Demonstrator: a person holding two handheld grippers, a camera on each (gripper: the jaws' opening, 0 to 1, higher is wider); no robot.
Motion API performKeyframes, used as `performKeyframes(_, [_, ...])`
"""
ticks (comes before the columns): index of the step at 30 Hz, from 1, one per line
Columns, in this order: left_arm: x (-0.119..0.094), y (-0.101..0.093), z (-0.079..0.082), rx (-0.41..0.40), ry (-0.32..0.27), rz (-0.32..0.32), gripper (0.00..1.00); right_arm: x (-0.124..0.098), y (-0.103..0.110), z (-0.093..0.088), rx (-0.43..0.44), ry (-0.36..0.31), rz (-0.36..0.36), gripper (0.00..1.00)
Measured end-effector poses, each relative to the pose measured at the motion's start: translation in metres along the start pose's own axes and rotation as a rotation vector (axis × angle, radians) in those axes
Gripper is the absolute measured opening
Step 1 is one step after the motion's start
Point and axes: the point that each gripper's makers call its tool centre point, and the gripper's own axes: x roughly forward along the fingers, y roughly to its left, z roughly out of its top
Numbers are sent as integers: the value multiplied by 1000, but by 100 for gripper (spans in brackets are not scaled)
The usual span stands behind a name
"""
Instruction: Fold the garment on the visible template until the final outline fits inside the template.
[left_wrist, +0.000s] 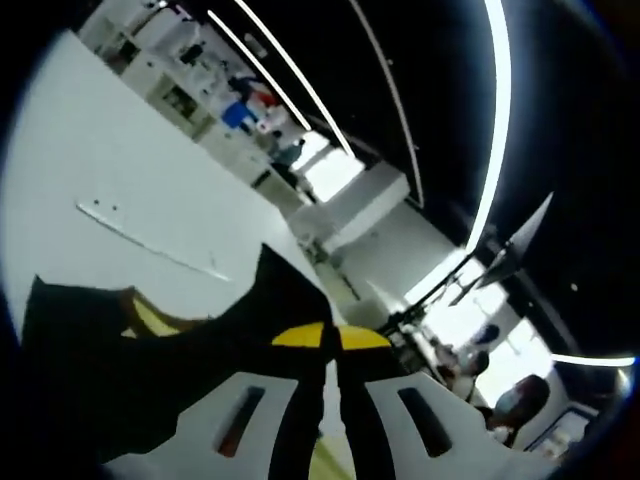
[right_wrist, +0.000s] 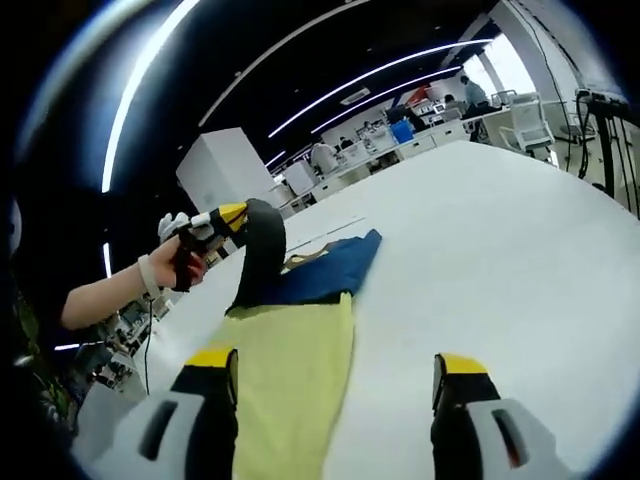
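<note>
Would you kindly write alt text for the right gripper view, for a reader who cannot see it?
The left gripper, held in a person's hand, lifts a dark fold of a navy and yellow garment off a white table. The right gripper stands open in the foreground.

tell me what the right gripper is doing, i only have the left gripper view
observer: the right gripper is open, holding nothing.
operator: where's the rest of the garment
observer: the garment lies flat on the table, with its yellow part running under one of the right gripper's jaws.
operator: is my corner lifted
observer: yes, the left gripper holds a dark flap raised above the navy part.
</note>
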Motion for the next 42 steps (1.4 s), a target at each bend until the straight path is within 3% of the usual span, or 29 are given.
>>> performKeyframes(6, [20, 18, -25, -26, 31, 28, 0, -2, -7, -3, 13, 9, -11, 80])
performKeyframes(12, [29, 22, -47, -28, 71, 32, 0, -2, -6, -5, 19, 9, -7, 79])
performKeyframes(16, [32, 23, -74, 50, 161, 29, 0, 0, -7, -6, 31, 5, -6, 79])
performKeyframes(20, [35, 23, -96, 65, 220, 25, 0, 1, -8, -7, 34, 7, -5, 79])
performKeyframes(28, [44, 22, -125, 50, 276, 22, 0, -1, -9, -8, 35, 7, -4, 79])
performKeyframes(35, [47, 31, -145, 52, 316, 45, 0, -4, -13, -10, 47, 4, -11, 79])
performKeyframes(42, [45, 38, -152, 71, 337, 61, 1, -6, -15, -14, 57, 8, -20, 79])
